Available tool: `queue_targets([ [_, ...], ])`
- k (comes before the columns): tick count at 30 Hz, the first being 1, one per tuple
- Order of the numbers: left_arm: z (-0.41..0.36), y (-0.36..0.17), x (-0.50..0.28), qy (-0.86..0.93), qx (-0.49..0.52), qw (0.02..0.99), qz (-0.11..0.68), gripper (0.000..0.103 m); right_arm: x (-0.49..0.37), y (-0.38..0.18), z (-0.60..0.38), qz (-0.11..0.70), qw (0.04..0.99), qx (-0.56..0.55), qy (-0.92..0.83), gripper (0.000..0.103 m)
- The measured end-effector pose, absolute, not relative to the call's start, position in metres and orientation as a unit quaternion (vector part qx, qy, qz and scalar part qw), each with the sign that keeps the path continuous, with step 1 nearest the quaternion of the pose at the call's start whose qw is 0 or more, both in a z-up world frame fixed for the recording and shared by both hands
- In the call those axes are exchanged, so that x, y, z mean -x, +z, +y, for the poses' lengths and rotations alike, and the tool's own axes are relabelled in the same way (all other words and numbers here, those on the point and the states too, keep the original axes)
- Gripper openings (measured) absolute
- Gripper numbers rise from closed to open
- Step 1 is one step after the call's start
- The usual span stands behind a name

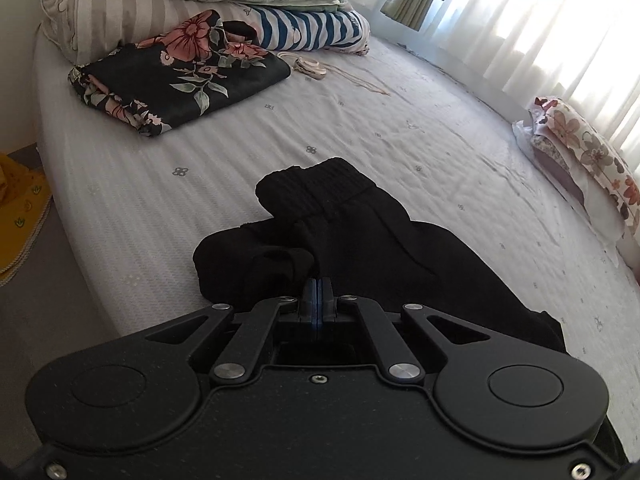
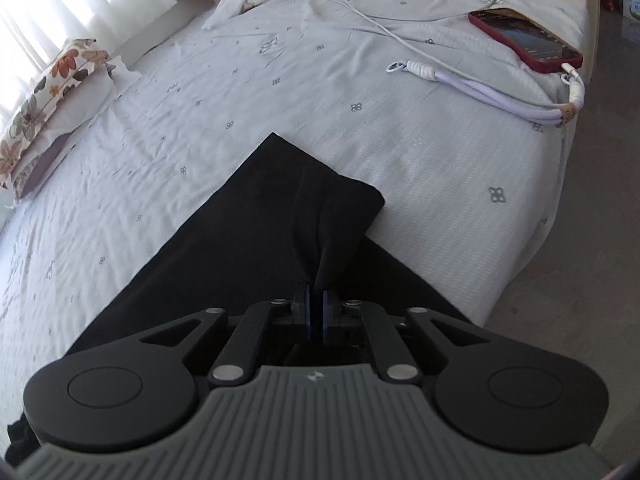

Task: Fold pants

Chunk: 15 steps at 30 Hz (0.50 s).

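Observation:
Black pants [image 1: 352,236] lie on a white bed sheet [image 1: 360,120]. In the left wrist view their ribbed waistband [image 1: 320,184] is bunched up ahead of my left gripper [image 1: 317,286], which is shut on the waist fabric. In the right wrist view the pants' legs [image 2: 240,240] lie flat, with the hem end [image 2: 340,208] lifted and folded over. My right gripper [image 2: 316,300] is shut on that hem fabric, which rises from between the pads.
A folded black floral cloth [image 1: 180,76], a striped pillow [image 1: 316,30] and stacked quilts sit at the far end. A floral pillow [image 1: 588,160] lies by the curtains. A red phone [image 2: 524,40] with white cable [image 2: 500,98] lies near the bed's right edge. Floor lies beyond both sides.

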<state>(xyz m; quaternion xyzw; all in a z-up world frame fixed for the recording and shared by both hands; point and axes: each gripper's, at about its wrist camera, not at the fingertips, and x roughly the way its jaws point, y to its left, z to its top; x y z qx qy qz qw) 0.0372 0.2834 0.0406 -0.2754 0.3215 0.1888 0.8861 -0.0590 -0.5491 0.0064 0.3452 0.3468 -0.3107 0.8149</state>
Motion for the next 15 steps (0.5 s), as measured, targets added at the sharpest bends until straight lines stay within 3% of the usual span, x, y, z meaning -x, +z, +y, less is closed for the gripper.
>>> queue_targets([
  [11,0.289,0.060,-0.022,0.194,0.266,0.895,0.300,0.000,0.093,0.023,-0.543,0.341,0.829,-0.257,-0.361,0.003],
  [14,0.280,0.055,-0.023,0.195,0.238,0.900,0.309,0.000,0.098,0.018,-0.543,0.354,0.832,-0.259,-0.339,0.006],
  [15,0.277,0.054,-0.024,0.195,0.233,0.901,0.310,0.000,0.099,0.017,-0.540,0.355,0.834,-0.258,-0.336,0.014],
])
